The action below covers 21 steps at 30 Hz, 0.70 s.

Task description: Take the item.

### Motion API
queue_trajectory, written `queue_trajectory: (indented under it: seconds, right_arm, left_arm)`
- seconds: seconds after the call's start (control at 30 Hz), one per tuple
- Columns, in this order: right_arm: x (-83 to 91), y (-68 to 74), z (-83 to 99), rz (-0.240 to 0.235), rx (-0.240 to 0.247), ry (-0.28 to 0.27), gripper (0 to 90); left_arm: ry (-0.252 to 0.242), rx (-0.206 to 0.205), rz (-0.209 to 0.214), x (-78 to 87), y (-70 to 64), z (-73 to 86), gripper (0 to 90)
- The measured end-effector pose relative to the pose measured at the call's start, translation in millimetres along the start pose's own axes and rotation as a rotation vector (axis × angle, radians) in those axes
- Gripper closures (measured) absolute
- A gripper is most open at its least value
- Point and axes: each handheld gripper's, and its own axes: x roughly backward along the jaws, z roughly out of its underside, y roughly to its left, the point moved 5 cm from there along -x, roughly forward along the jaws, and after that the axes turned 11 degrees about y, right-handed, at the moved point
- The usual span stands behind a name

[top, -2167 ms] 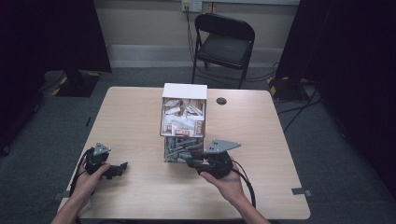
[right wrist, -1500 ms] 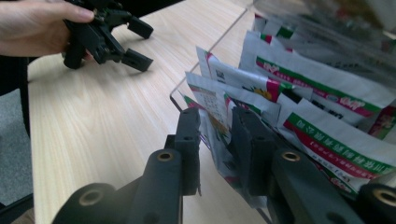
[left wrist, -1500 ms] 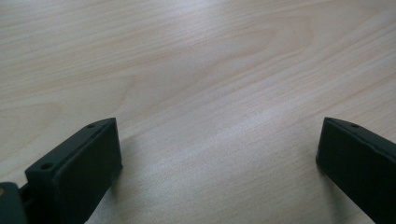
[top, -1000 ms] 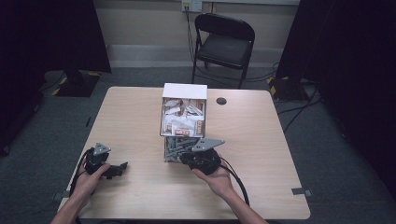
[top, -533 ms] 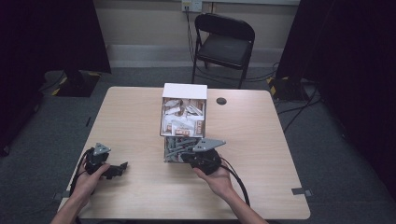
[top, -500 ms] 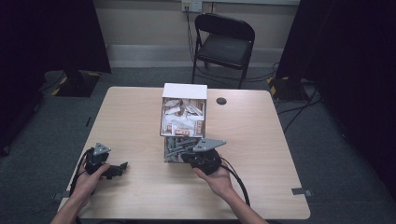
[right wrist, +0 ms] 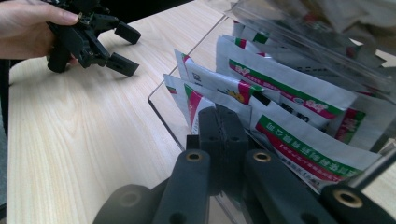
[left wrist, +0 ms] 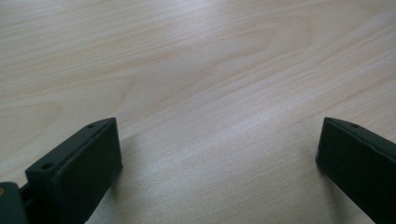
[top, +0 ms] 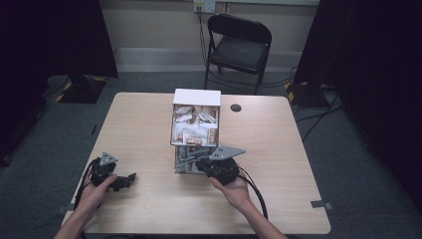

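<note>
Your right gripper (right wrist: 223, 122) has its black jaws pressed together at the near edge of the clear plastic tray (top: 183, 165), against the white sachets with green and red stripes (right wrist: 280, 88). They stand on edge, long sides running left to right. Your left gripper (top: 130, 179) rests splayed wide on the pale wooden table (left wrist: 210, 70), near left.

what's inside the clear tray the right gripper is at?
The clear tray holds white sachets with green and red stripes, standing in overlapping rows. The right gripper, jaws together, reaches among them. The tray floor and the sachets' lower parts are covered.
</note>
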Motion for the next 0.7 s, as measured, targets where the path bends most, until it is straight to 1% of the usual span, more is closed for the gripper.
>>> queue_trajectory:
  seconds: [0.3, 0.7]
  right_arm:
    - [5.1, 2.3, -2.9, -0.012, -0.001, -0.019, 90.0]
    - [17.3, 3.3, -9.4, -0.023, -0.008, -0.056, 89.9]
  left_arm:
    - [0.000, 0.000, 0.000, 0.0, 0.0, 0.0, 0.0]
    - [0.000, 0.000, 0.000, 0.0, 0.0, 0.0, 0.0]
